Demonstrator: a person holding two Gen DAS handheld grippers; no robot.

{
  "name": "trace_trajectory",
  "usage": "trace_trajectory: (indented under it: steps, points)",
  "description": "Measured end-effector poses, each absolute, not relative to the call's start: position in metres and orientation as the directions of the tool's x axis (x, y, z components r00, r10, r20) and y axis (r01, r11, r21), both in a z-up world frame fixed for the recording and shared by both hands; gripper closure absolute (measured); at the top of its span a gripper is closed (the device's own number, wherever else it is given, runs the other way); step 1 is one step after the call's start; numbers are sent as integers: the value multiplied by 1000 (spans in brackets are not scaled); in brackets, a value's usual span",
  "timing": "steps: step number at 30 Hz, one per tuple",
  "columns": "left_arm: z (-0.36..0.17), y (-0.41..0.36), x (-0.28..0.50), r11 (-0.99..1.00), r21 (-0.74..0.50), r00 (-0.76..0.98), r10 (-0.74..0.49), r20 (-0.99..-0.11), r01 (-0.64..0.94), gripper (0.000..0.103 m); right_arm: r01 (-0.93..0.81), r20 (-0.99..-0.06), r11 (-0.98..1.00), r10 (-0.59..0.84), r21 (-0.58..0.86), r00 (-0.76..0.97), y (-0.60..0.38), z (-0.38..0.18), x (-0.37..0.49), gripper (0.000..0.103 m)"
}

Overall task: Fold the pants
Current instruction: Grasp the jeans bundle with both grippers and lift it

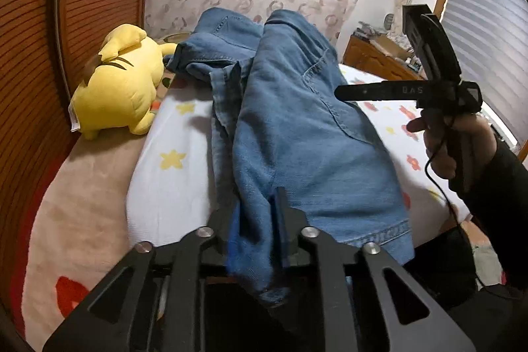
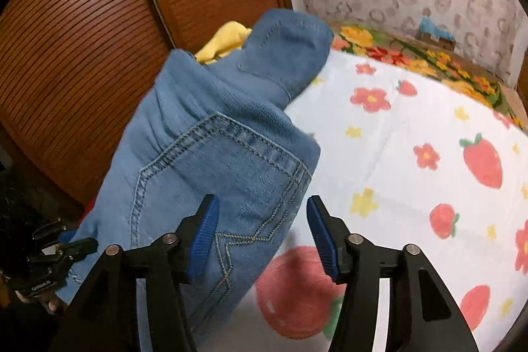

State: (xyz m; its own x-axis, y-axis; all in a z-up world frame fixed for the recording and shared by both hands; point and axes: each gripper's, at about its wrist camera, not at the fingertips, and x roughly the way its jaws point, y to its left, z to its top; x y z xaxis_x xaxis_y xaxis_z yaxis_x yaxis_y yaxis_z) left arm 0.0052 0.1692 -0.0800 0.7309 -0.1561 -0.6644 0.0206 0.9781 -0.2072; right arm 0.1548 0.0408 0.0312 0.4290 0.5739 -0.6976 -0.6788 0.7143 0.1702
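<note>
My left gripper [image 1: 255,220] angled down, clamped on a fold of the jeans [image 1: 297,121] heaped on the strawberry-print sheet [image 2: 412,154]; my right gripper [image 2: 262,230] tilted down just beside the jeans, jaws apart, holding nothing.

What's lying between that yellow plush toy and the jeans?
In the left wrist view, only bare star-printed sheet separates the yellow plush from the jeans.

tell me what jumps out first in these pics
Blue jeans sprawl across the strawberry sheet, one edge pinched in the left gripper. A yellow plush lies beside them by the wooden door. The right gripper hangs open over a back pocket.
</note>
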Motion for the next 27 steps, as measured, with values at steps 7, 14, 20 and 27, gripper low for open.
trace_trajectory:
  steps: [7,14,20,27]
  points:
    - [-90,186,5,955,-298,724,-207,-658,3,59,-668,-711,687,620,285,333,47,11,181,37]
    - [-97,192,4,928,-372,723,-266,-638,13,59,-663,-695,655,663,361,277,49,0,199,42]
    - [-94,191,2,918,-394,727,-305,-616,52,84,-693,-667,623,694,364,273,45,4,199,77]
    - [-82,190,-14,919,-387,751,-304,-586,70,91,-762,-596,580,731,289,330,45,51,165,85]
